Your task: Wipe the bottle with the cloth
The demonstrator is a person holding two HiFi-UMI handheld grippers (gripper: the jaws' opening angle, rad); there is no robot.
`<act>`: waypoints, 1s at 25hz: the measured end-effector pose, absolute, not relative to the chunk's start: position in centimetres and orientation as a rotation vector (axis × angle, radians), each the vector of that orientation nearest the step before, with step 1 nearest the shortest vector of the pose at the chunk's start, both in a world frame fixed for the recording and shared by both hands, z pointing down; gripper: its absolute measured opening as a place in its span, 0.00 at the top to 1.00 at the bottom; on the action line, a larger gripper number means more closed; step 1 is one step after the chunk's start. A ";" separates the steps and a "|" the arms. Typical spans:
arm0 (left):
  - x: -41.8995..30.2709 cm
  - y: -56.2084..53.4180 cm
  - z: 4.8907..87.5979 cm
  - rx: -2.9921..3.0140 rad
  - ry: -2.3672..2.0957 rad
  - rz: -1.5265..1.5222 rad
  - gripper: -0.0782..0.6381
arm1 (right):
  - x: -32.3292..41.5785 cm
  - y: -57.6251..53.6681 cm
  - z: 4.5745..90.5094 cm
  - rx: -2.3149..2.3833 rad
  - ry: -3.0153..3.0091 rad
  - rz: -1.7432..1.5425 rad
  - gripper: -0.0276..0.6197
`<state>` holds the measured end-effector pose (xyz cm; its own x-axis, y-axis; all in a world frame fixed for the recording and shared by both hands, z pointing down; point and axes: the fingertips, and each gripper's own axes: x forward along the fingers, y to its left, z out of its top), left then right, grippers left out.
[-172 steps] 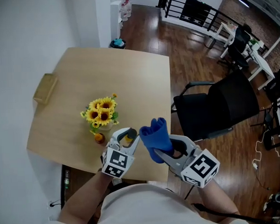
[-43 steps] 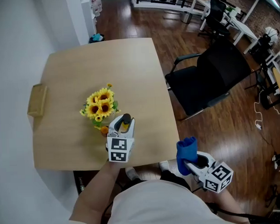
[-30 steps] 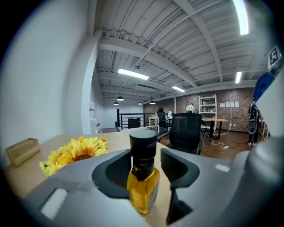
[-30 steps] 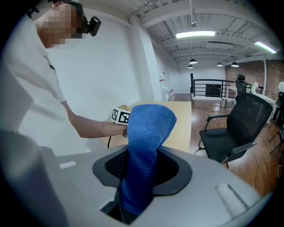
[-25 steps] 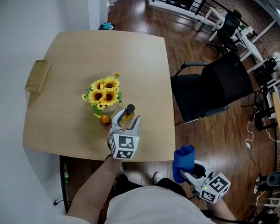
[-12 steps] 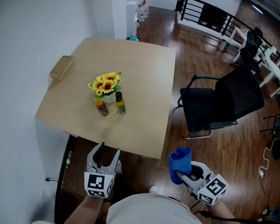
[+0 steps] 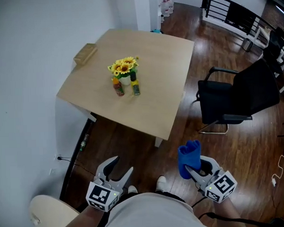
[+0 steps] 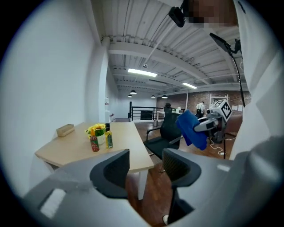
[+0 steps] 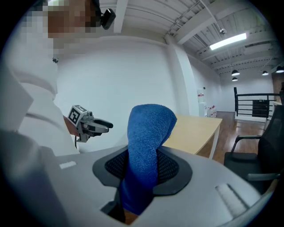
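Right now you stand well back from the table, and neither claw is near the work. Your left claw is down by your body, its jaws fairly wide though they have just been closing a little, and nothing is between them. Your right claw is clamped on the cloth, which stands up out of the jaws in a thick blue fold.

The bottle stands upright on the table, just beside the flowers and near a red bottle. It is well apart from both claws.

If any wiping is left, it calls for a walk back to the table first, so step in before you reach.

- Open the left claw fully again before it reaches the bottle; jaws closed part way may knock it over.
- Come at the bottle from its open side, away from the flowers and the red bottle, and take it low on the body.
- Lift it clear of its neighbours before the cloth comes in.
- Hold the right claw's grip firm, and wipe with the free fold, not with the jaws.
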<state>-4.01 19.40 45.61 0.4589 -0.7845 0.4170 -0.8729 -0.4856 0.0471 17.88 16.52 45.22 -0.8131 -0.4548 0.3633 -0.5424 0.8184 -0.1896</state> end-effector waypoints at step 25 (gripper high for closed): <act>-12.9 36.7 41.1 2.601 -1.386 0.243 0.55 | 4.5 36.7 41.7 0.733 -2.696 0.353 0.73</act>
<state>-12.86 36.71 41.10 0.5511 -0.8024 0.2291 -0.8325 -0.5474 0.0853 4.52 36.70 41.69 -0.8156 -0.4452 0.3696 -0.5254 0.8374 -0.1508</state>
